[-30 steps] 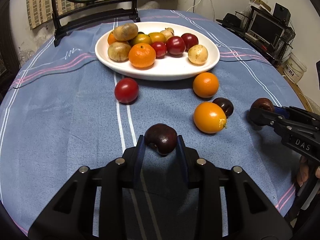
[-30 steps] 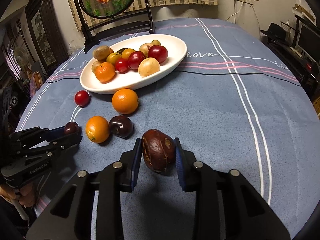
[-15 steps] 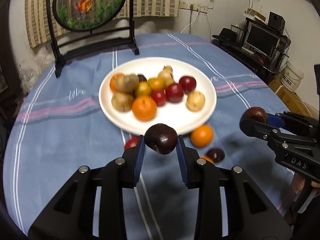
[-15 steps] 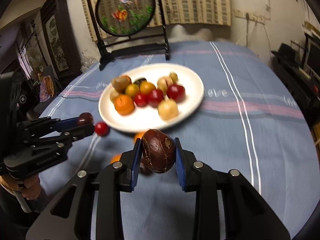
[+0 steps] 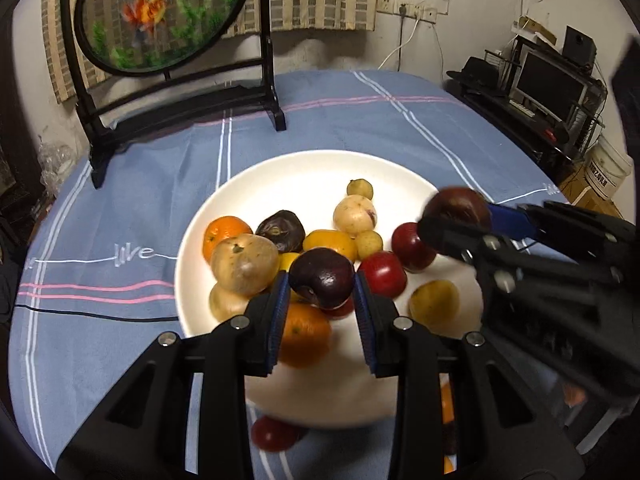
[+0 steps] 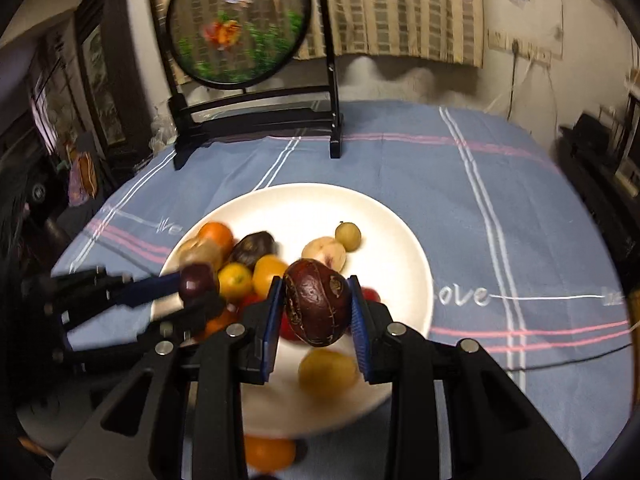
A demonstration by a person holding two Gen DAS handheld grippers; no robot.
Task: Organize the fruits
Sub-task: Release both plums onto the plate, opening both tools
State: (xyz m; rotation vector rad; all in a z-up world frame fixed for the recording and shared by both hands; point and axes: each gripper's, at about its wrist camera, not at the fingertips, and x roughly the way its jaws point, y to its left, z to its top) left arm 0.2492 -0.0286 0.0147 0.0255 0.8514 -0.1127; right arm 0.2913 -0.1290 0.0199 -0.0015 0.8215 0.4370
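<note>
A white plate (image 5: 312, 176) (image 6: 392, 240) holds several fruits: oranges, red and yellow ones, pale brown ones. My left gripper (image 5: 322, 280) is shut on a dark purple plum (image 5: 322, 278) and holds it above the near side of the plate. My right gripper (image 6: 316, 308) is shut on a wrinkled brown-red fruit (image 6: 316, 308) above the plate's right half. In the left wrist view the right gripper (image 5: 456, 220) reaches in from the right with its fruit. In the right wrist view the left gripper (image 6: 196, 282) reaches in from the left.
A red fruit (image 5: 274, 434) and an orange (image 6: 270, 454) lie on the blue striped tablecloth (image 5: 120, 320) just in front of the plate. A round framed screen on a black stand (image 5: 160, 16) stands at the table's far edge. Shelves with electronics (image 5: 552, 84) stand right of the table.
Both grippers have lifted their fruits off the cloth and moved forward over the plate. The loose fruits on the cloth now lie below and behind the fingertips.
</note>
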